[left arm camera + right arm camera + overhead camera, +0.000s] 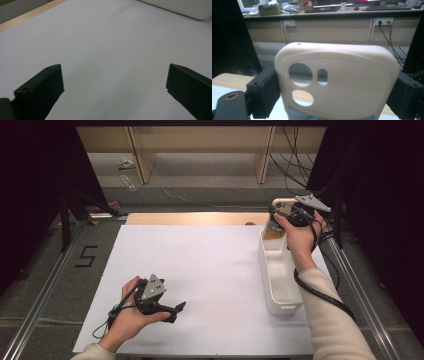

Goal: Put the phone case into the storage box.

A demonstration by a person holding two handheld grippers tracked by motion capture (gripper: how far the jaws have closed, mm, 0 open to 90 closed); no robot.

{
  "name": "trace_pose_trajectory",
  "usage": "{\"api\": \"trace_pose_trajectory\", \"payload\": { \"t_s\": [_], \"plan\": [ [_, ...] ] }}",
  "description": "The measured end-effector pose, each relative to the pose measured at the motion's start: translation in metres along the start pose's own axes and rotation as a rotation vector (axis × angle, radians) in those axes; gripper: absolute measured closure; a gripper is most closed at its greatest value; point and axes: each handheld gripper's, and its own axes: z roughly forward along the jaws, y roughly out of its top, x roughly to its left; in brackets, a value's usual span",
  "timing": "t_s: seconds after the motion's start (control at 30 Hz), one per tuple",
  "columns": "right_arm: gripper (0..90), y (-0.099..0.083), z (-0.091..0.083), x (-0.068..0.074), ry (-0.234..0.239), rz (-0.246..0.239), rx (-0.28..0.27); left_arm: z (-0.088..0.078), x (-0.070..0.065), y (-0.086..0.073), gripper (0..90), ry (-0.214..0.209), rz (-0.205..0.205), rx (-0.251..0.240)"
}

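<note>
Right gripper view, phone case [342,82] upright (camera end up)

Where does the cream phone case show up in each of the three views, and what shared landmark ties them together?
High view: the phone case sits upper right, gripped by the right hand-held gripper above the far end of the white bin.
Left gripper view: not in it; the bin's side crosses the top right corner.
Right gripper view: the case sits centre frame, clamped between the jaws.
Shared landmark: the table's wooden far edge.
</note>
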Motion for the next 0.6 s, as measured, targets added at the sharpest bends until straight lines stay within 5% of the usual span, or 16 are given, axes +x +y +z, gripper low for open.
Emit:
{"api": "trace_pose_trajectory", "payload": {
  "t_s": [0.6],
  "plan": [
    [12.7,-0.007,0.012,-0.002,-0.016,0.003,0.034,0.000,0.000,0.000,0.8,0.000,-0.004,0.000]
  ]
}}
